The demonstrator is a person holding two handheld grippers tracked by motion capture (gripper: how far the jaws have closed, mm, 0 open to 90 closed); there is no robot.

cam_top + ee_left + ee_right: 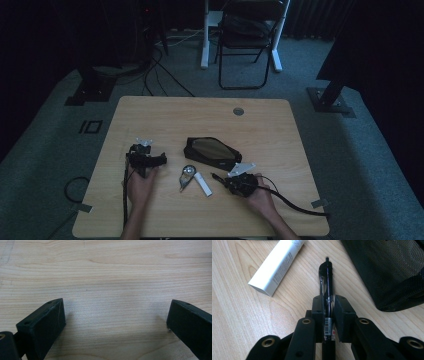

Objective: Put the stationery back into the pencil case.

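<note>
My right gripper (327, 302) is shut on a black pen (326, 277), which lies along the wooden table between the pads and sticks out past them. From above, the right gripper (220, 178) sits at the table's front right, the pen (216, 176) pointing left. A white tube (277, 265) lies just left of the pen and a black mesh pouch (392, 272) just right of it. My left gripper (115, 317) stands open over bare wood with nothing between its jaws; in the high view the left gripper (150, 159) rests at the front left.
A round metal-looking object (187, 175) lies beside the white tube (202, 184) at the table's front middle. The mesh pouch (212, 152) lies open behind them. A cable hole (238, 111) marks the far edge. A folding chair (245, 45) stands beyond the table.
</note>
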